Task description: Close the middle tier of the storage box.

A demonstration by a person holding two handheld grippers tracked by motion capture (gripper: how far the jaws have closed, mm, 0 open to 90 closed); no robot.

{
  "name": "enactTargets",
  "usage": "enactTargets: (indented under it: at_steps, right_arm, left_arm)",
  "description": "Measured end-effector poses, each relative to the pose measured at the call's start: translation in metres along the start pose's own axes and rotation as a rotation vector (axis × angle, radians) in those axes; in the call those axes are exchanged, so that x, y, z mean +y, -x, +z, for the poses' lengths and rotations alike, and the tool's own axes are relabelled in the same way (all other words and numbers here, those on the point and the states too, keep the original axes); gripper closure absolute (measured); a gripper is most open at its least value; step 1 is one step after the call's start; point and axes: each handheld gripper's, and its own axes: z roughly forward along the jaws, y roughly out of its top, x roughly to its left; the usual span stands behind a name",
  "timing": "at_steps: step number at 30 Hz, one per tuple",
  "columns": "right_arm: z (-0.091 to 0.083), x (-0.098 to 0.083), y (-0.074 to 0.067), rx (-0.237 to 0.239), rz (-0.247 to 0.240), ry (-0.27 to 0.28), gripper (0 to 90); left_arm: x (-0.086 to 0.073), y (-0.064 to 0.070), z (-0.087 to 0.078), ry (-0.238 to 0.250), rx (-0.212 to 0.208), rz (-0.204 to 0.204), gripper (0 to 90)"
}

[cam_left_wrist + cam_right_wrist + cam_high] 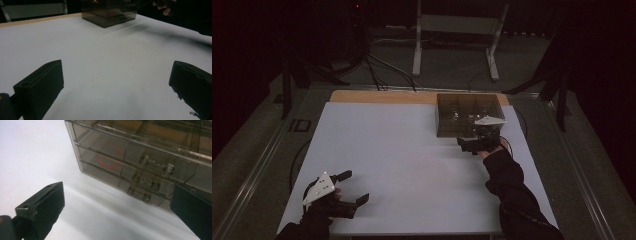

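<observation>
Drawers of smoky clear plastic make up the small cabinet (pixel 468 115) that stands at the far right of the white table (pixel 402 165), close to its wooden back edge. The right tool (pixel 469 145) sits just in front of it — jaws spread wide, nothing between them. In the right gripper view the drawer fronts fill the upper part of the scene, with a row of small clear handles (pixel 150 187) stacked one above another, and a faint red ring (pixel 110 157) shows through the plastic; the right-hand jaw is just before the lowest front, though whether it touches I cannot tell. The left tool (pixel 353 187) rests well apart at the near left corner — also released, holding nothing, pointed across the bare sheet toward the cabinet.
</observation>
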Motion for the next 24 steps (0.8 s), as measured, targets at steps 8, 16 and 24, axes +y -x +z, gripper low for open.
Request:
enactTargets:
  at_steps: [8,16,24]
  right_arm:
    - [0.000,-0.002,-0.006,0.059,-0.023,0.019,0.0]
    - [-0.003,-0.007,-0.011,0.112,-0.042,0.039,0.0]
    - [-0.004,-0.013,-0.014,0.135,-0.063,0.046,0.0]
  left_arm:
    - [0.000,0.001,0.000,-0.001,0.000,0.002,1.1]
    - [0.000,0.001,0.000,0.002,0.001,0.000,1.1]
    - [0.000,0.000,0.000,-0.003,-0.001,0.003,1.1]
